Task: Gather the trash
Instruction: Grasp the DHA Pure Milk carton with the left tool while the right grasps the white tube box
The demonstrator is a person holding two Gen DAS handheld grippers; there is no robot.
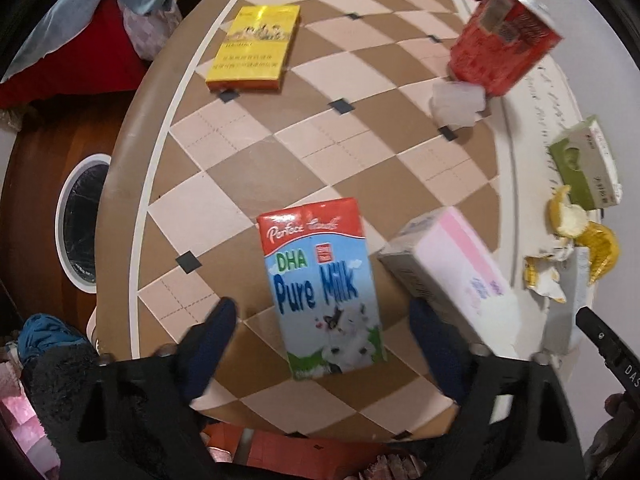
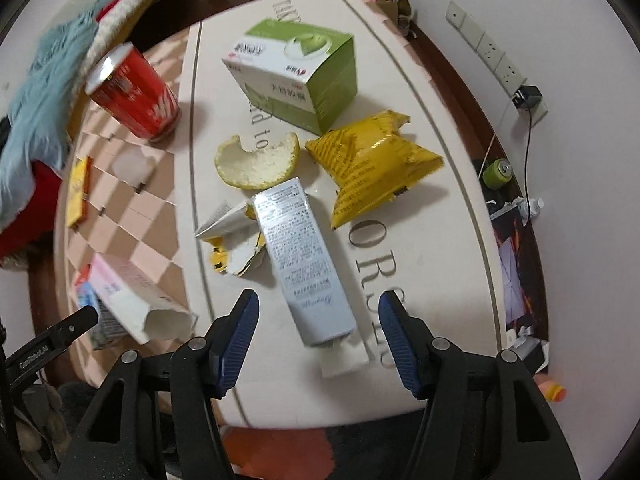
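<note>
Pink carton (image 1: 452, 276) crowds the Pure Milk carton (image 1: 322, 286) between my spread left gripper (image 1: 324, 344) fingers — my right gripper (image 2: 318, 334), likewise spread, straddles the pale-blue box (image 2: 304, 268) beside torn wrappers (image 2: 236, 240).

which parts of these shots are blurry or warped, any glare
Left wrist view: motion blur smears the red can and pink box; the milk carton print stays readable; table edge bows from fisheye. Right wrist view: sharper; slight sheen on the yellow wrapper; the can is soft.
</note>
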